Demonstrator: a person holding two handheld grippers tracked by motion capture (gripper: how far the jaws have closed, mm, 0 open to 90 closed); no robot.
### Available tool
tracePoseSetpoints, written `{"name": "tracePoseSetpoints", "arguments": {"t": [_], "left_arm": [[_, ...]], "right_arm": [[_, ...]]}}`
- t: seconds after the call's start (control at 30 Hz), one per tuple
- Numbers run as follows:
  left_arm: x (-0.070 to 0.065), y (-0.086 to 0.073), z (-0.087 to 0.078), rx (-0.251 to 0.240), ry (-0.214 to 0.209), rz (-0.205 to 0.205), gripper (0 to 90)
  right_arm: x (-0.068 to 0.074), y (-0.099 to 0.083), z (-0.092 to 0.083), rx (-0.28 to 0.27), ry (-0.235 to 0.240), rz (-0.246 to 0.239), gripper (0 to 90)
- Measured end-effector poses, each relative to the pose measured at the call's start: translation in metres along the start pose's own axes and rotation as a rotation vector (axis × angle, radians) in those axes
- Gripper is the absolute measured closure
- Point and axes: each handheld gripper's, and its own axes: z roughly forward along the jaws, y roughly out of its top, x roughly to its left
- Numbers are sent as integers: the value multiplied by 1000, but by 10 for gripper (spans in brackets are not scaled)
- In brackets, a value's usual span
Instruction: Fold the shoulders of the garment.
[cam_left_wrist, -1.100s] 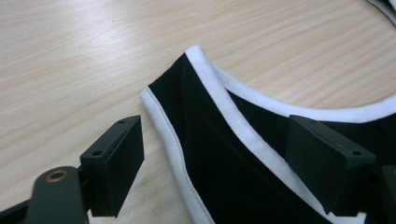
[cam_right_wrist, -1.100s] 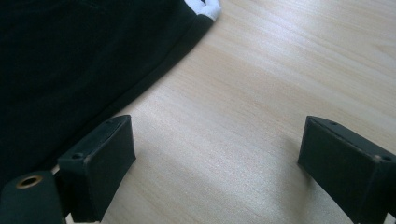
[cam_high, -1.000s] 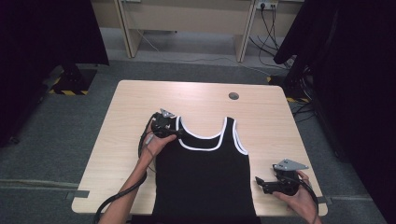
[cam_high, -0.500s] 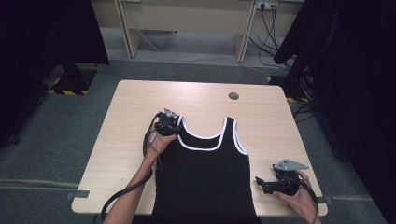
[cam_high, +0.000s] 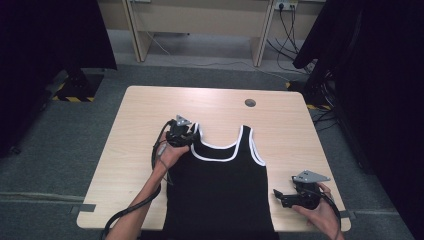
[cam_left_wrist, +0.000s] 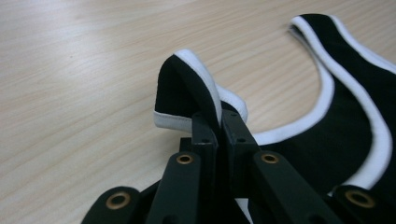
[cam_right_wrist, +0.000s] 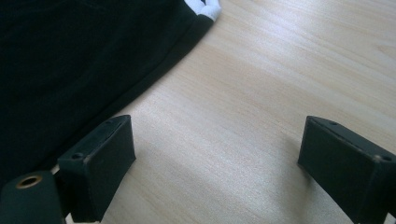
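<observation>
Left strap pinched, right jaws wide beside the hem

The left gripper (cam_left_wrist: 218, 122), jaws just closed, pinches the tank top's (cam_high: 225, 195) left strap (cam_left_wrist: 187, 84), its length running toward the person; the right gripper (cam_right_wrist: 215, 163) gapes empty by its side edge.

Place: looked like a lab or office room.
Floor: grey carpet (cam_high: 75, 150), hazard tape.
Furniture: plain desks (cam_high: 200, 20), wall sockets (cam_high: 281, 5), black curtains (cam_high: 380, 100).

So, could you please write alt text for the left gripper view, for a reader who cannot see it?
The left gripper has its two black fingers pinched shut on a shoulder strap of a black tank top with white trim, lifting it into a fold above the pale wooden table. The other strap lies flat beyond.
</observation>
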Motion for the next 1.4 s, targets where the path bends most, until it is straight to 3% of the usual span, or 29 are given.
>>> {"name": "tracePoseSetpoints", "arguments": {"t": [0.23, 0.53, 0.7, 0.8, 0.97, 1.2, 1.27, 1.4], "left_arm": [[-16, -9, -25, -21, -33, 22, 845], [-39, -34, -49, -42, -59, 55, 833], [-45, -48, -57, -41, -72, 50, 799], [-48, -54, -62, -37, -92, 44, 727], [-49, -54, -71, -46, -110, 51, 678], [-53, -43, -88, -93, -123, 66, 605], [-54, -42, -87, -89, -119, 69, 598], [-57, -47, -70, -39, -135, 78, 578]], "right_arm": [[0, 0, 0, 0, 0, 0, 111], [0, 0, 0, 0, 0, -1, 110], [0, 0, 0, 0, 0, 1, 111], [0, 0, 0, 0, 0, 1, 111], [0, 0, 0, 0, 0, 0, 110], [0, 0, 0, 0, -1, 0, 110], [0, 0, 0, 1, -1, 1, 110], [0, 0, 0, 0, -1, 1, 110]]}}
